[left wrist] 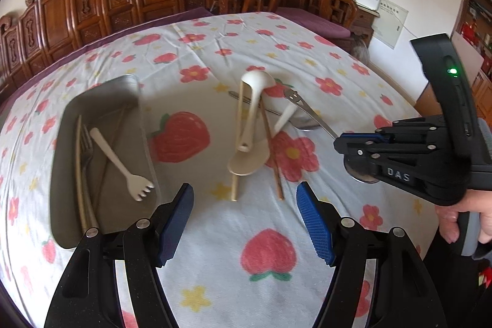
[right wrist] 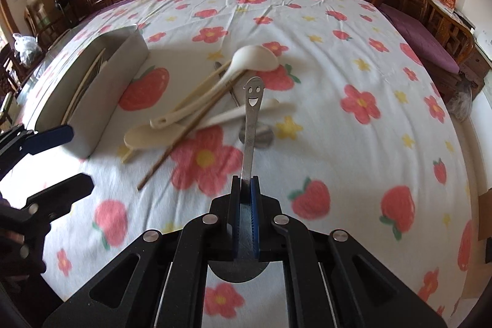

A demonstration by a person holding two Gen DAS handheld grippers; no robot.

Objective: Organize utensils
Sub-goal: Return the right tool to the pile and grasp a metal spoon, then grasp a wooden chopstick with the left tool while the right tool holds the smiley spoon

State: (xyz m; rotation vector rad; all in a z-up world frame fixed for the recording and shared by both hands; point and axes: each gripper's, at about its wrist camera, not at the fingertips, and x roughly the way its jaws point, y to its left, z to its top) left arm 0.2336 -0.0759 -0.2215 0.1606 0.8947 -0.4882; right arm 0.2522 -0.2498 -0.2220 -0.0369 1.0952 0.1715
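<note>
Left gripper (left wrist: 245, 217) sits closest to its lens, jaws wide apart with nothing between the blue pads (left wrist: 315, 226); below the gap is only tablecloth (left wrist: 215, 251), white with red flowers and strawberries, covering the whole table.

Metal tray (left wrist: 70, 174) lies on the cloth at the left of the left wrist view; inside it: cream plastic fork (left wrist: 121, 163) lying diagonally with tines toward the camera, a metal fork (left wrist: 87, 143) and a pale chopstick (left wrist: 79, 171) along the tray's left side.

Loose pile on the cloth right of the tray, apart from it: big cream ladle-type spoon (right wrist: 215, 82) lying over the rest; a flatter cream spoon (right wrist: 147, 137) with its bowl at the near-left end of the pile; brown chopstick (right wrist: 181, 140) running diagonally through the heap; another cream handle (right wrist: 246, 112) on the right side; something metal under the pile, too blurred to identify.

Right gripper (right wrist: 246, 189) is clamped tight on the smiley-face metal spoon (right wrist: 250, 119); pads pinch the lower part of the handle; the cut-out face end points away from the camera and up; the spoon looks to be held above the pile; spoon's bowl end is hidden behind the jaws. A hand (left wrist: 461, 214) holds that gripper's grip at the right edge of the left wrist view.
</note>
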